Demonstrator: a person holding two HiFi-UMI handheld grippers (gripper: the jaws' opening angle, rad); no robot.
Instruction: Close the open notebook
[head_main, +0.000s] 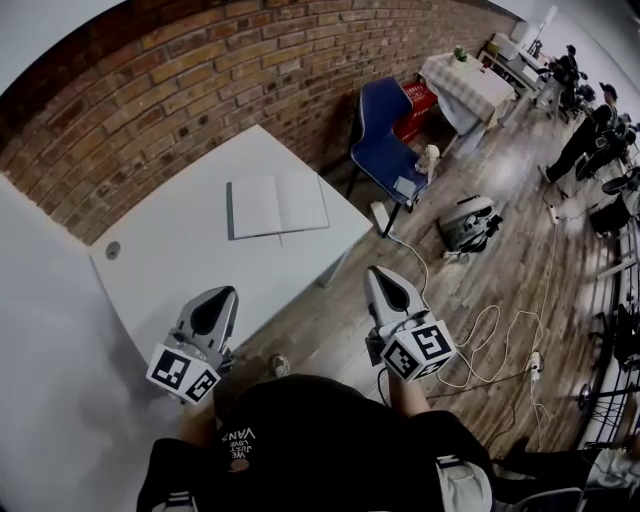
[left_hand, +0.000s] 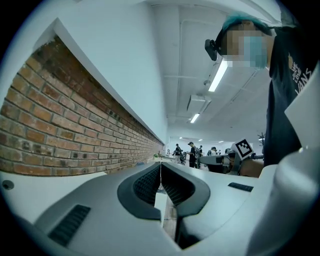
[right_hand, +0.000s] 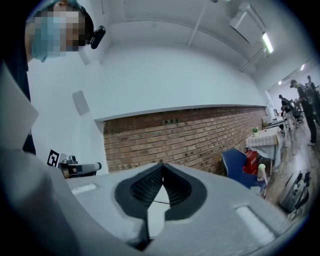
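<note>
Nearest my head camera is the operator's dark shirt, filling the bottom edge.

Left gripper: held level, its tip over the near edge of the white table. Its own view shows the jaws pressed together along their whole length, with nothing between them. To its left runs the brick wall.

Notebook: lying open and flat on the table, both pages up, spine roughly across my line of sight. It sits ahead of the left gripper and to that gripper's right, well apart from the tip. From the right gripper it is ahead and to the left, also well apart. Neither gripper touches it.

Right gripper: held level over the wooden floor, just off the table's right edge. In its own view the jaws meet at the tips; it carries nothing.

Right of the right gripper and ahead of it stands a blue chair, beside the table's far corner. White cables trail across the floor further right of that gripper.
</note>
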